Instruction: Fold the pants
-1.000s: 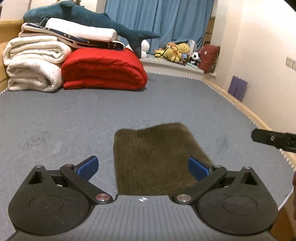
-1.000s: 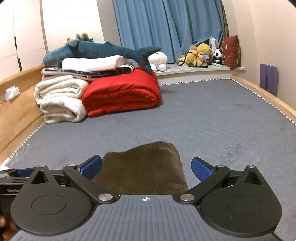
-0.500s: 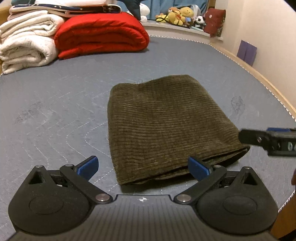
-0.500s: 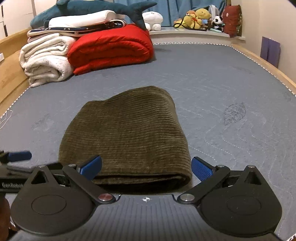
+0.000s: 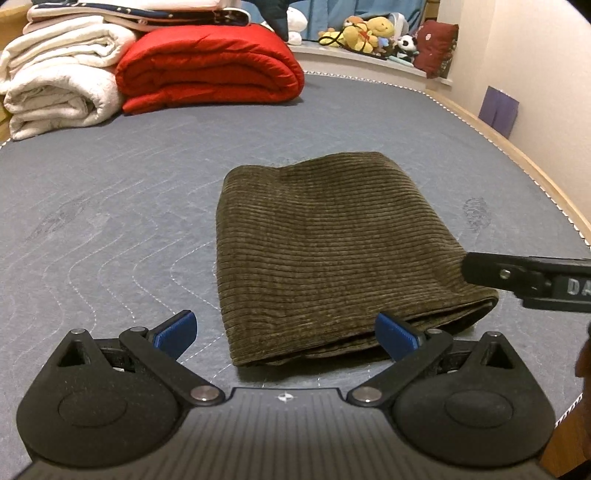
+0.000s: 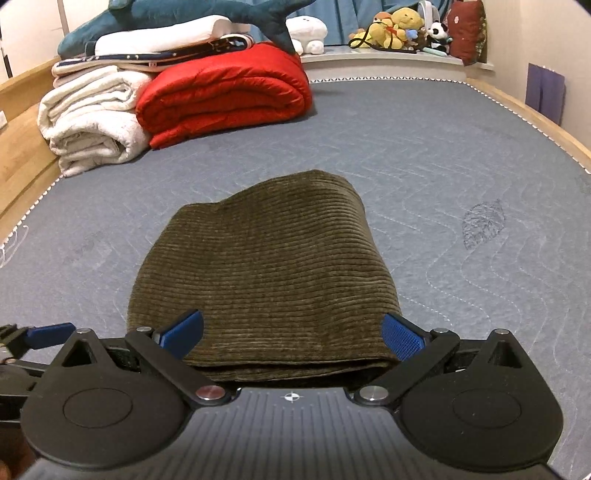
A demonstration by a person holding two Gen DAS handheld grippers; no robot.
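Your view has tipped down onto the folded olive corduroy pants (image 5: 332, 254); left gripper (image 5: 286, 330) and right gripper (image 6: 291, 332), both spread wide and empty, now hover at their near edge—folding looks finished.

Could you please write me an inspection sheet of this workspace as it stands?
Surface: grey quilted mattress, wooden frame around it.
Job's things: olive corduroy pants, folded into a compact stack, lying flat.
Clutter: red duvet, white blankets, plush shark, all at the far end.
Grippers: left claw open, empty; right claw open, straddling the pants' near edge.
Cables: nothing seen.
Surroundings: blue curtain, stuffed toys on the ledge, beige wall.
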